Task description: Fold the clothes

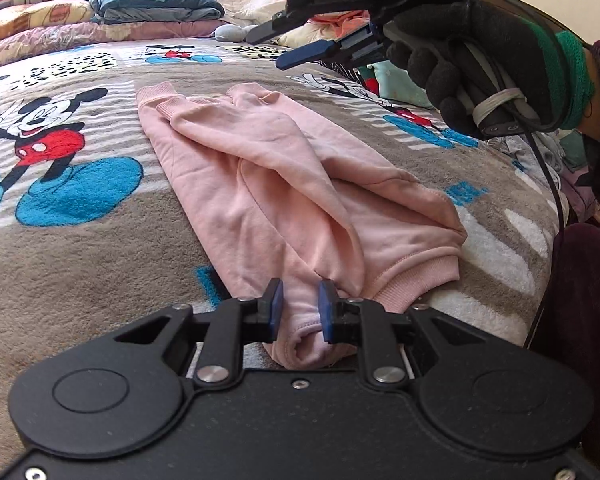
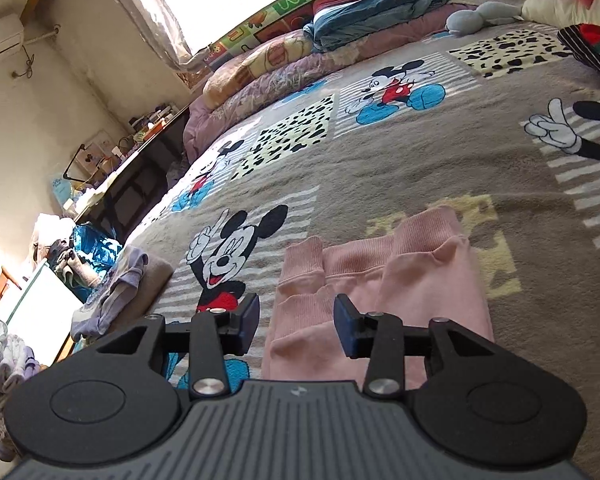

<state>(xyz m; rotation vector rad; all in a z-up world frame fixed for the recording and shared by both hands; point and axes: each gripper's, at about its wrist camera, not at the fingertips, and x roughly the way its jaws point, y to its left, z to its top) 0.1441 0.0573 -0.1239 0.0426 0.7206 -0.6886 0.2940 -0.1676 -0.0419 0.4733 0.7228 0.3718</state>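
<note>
The left hand-held gripper point(image 1: 300, 309) sits low at the near end of a pink sweatshirt point(image 1: 268, 184), its blue pads on either side of a rolled fold of the fabric; they look pinched on it, though a little cloth bulges between them. The right hand-held gripper point(image 2: 296, 326) hangs above the garment's far end with its fingers spread and nothing between them; below it lie the ribbed cuffs point(image 2: 304, 260). In the left wrist view a black-gloved hand point(image 1: 472, 60) holds that gripper up over the bed. The sweatshirt lies lengthwise, sleeves folded inward, on a cartoon-mouse blanket point(image 1: 60, 240) covering the bed. Folded bedding point(image 2: 376, 8) is stacked along the far edge, and clothes point(image 2: 112, 292) are heaped off the bed's side.
</note>
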